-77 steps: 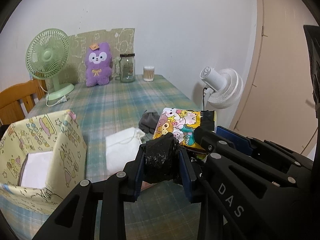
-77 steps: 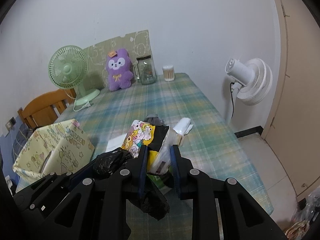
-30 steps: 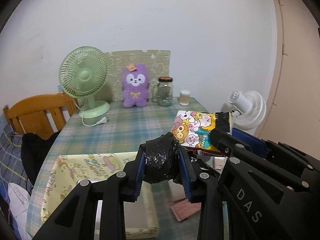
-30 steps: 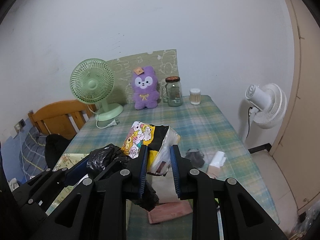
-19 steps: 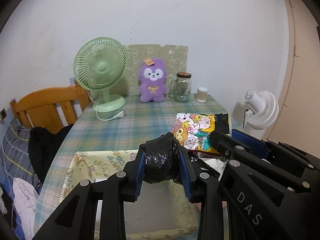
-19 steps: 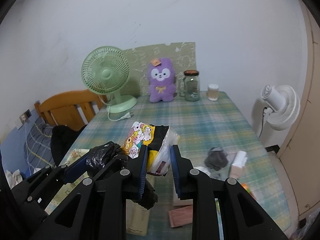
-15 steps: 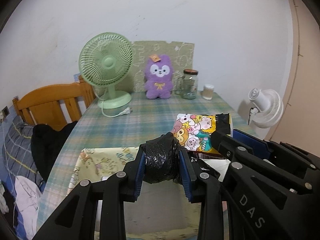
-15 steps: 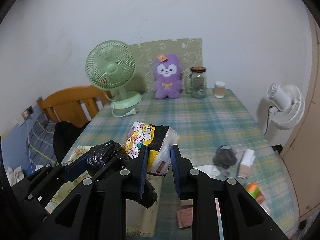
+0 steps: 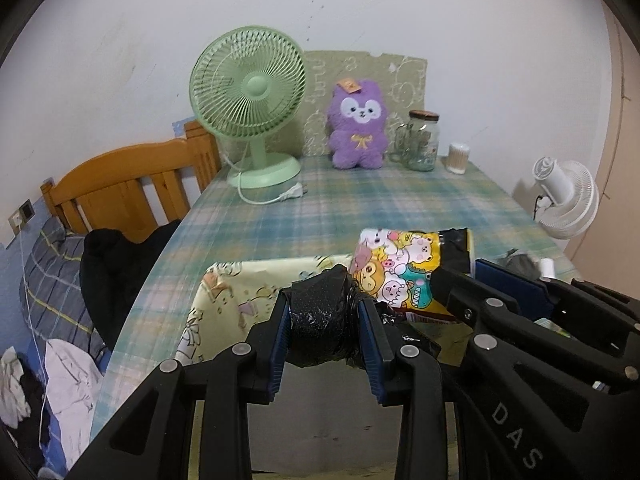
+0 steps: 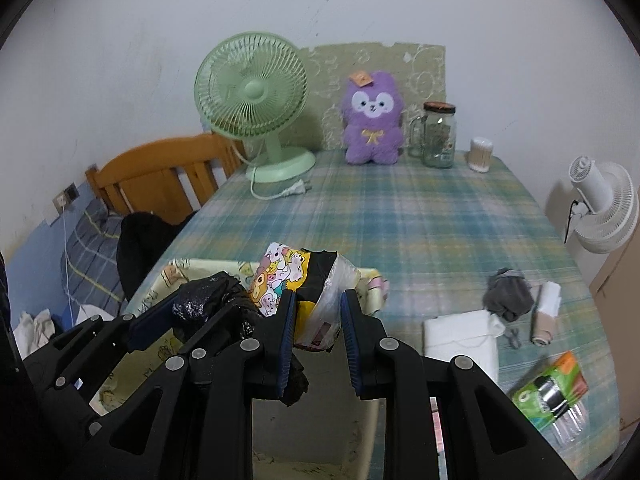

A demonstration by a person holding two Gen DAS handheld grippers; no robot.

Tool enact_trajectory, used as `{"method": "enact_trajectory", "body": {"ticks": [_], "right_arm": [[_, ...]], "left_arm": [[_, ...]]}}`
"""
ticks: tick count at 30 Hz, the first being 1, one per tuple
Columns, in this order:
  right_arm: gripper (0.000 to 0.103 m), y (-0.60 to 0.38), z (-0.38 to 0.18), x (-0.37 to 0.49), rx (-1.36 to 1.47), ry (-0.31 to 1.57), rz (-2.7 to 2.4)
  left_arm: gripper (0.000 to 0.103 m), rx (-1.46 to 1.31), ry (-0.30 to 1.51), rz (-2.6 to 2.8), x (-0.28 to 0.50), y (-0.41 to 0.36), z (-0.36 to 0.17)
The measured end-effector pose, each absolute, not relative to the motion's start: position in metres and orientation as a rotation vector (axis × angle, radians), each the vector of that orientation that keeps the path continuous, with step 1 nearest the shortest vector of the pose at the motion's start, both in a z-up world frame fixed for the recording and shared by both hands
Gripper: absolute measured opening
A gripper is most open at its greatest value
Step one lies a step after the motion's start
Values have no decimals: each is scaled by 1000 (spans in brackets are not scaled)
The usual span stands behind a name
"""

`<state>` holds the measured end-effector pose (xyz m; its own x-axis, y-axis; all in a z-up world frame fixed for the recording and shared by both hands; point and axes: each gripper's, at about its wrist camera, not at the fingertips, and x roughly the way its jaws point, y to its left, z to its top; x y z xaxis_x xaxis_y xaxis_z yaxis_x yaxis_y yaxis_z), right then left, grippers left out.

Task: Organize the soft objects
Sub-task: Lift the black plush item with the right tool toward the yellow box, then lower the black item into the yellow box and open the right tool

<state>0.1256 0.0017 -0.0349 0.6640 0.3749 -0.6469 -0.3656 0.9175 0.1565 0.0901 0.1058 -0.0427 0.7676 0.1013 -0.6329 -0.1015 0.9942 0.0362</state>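
Observation:
My left gripper (image 9: 323, 334) is shut on a crumpled black plastic bag (image 9: 318, 300), held in the air. Beside it on the right, my right gripper (image 10: 317, 308) is shut on a cartoon-print packet (image 10: 280, 276) with clear plastic bunched behind it. Both loads hang just above a yellow patterned fabric box (image 9: 240, 292), whose open top lies below the fingers. In the right wrist view the left gripper with the black bag (image 10: 208, 300) is at the lower left. The box's inside is mostly hidden by the grippers.
On the checked table stand a green fan (image 10: 252, 92), a purple plush (image 10: 372, 120) and a glass jar (image 10: 439, 136) at the back. A white pouch (image 10: 460, 336), a grey sock (image 10: 506, 292) and a green packet (image 10: 548, 396) lie right of the box. A wooden chair (image 9: 120, 184) is left.
Both grippers have carried their loads leftward and lower, so the yellow box now lies right under them. The grips look the same.

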Motion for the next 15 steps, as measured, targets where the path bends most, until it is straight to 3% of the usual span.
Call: {"method": "enact_trajectory", "body": {"ticks": [9,15], "right_arm": [[26,23,-51,134,-2,783,444],[26,26,-62,139,0,821,432]], "left_arm": [[38,8,734,150,102,128,-60],[50,6,770,132,101,129,-67]]}}
